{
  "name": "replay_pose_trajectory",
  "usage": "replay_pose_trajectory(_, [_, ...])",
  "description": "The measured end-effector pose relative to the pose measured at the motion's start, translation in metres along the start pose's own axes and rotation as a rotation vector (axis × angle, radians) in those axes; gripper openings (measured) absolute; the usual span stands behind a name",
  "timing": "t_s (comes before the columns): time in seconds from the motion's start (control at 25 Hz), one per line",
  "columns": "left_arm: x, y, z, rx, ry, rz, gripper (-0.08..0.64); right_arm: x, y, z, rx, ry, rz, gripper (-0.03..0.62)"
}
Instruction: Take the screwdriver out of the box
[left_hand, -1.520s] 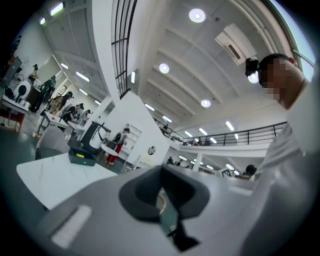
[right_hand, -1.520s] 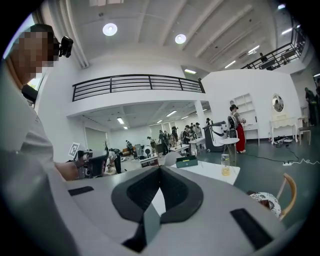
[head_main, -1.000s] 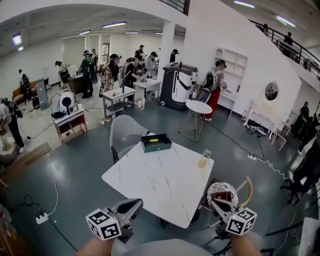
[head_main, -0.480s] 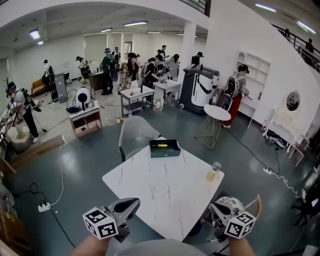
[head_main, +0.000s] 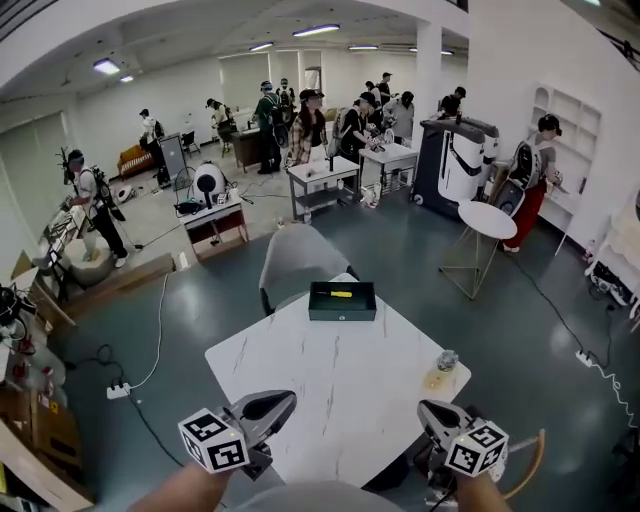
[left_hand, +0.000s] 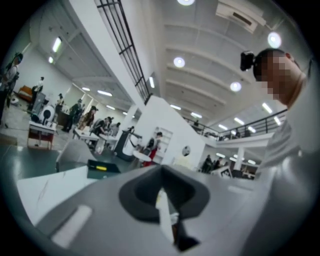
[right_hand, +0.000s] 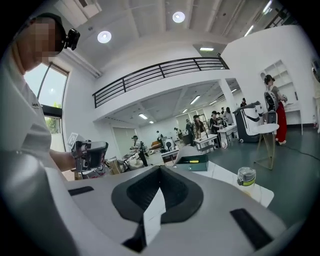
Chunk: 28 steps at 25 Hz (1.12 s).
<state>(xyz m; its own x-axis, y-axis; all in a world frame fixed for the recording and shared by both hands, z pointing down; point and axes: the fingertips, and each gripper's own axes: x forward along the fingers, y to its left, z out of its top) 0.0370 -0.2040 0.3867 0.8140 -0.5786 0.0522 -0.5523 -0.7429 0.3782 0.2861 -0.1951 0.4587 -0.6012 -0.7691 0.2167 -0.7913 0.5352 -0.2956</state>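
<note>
I have my left gripper (head_main: 275, 404) over the near left edge of the table (head_main: 330, 385). Its jaws are pressed together with nothing between them. My right gripper (head_main: 432, 412) sits by the near right edge, and its jaws are also pressed together and empty. Both point roughly toward the far side of the table.

The screwdriver (head_main: 341, 294) lies inside the box (head_main: 342, 305), and its yellow handle shows against the dark inside. The box is open-topped and rests at the far edge of the table, well apart from both grippers. Nothing is touching it.

A bottle (head_main: 445, 365) stands upright near the right edge, nearer to my right gripper than to the box. A grey chair (head_main: 298, 262) is just beyond the far edge, behind the box. Farther off, people (head_main: 310, 125) stand around work tables across the room.
</note>
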Motion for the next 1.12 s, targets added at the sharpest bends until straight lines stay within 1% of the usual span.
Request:
replay_pose_trajectory(0.12, [0.02, 0.0, -0.006, 0.009, 0.054, 0.051, 0.005, 0.01, -0.019, -0.003, 0.034, -0.002, 0.046, 0.0])
replay_pose_trajectory(0.28, [0.056, 0.005, -0.015, 0.034, 0.105, 0.076, 0.005, 0.018, -0.046, -0.003, 0.048, 0.005, 0.079, -0.001])
replay_pose_trajectory(0.44, [0.078, 0.019, -0.019, 0.087, 0.168, 0.09, 0.005, 0.036, -0.051, -0.006, 0.061, 0.005, 0.109, -0.002])
replay_pose_trajectory(0.6, [0.096, 0.054, -0.019, 0.163, 0.212, 0.092, 0.005, 0.063, -0.053, -0.004, 0.045, 0.01, 0.121, -0.002])
replay_pose_trajectory(0.8, [0.132, 0.114, -0.019, 0.259, 0.257, 0.048, 0.005, 0.108, -0.059, -0.002, 0.0, 0.035, 0.089, -0.001])
replay_pose_trajectory(0.96, [0.158, 0.168, -0.018, 0.254, 0.244, 0.006, 0.005, 0.148, -0.06, -0.006, -0.011, 0.061, 0.034, 0.0])
replay_pose_trajectory(1.12, [0.187, 0.205, -0.013, 0.242, 0.217, -0.025, 0.006, 0.183, -0.071, -0.005, -0.004, 0.06, -0.015, -0.001])
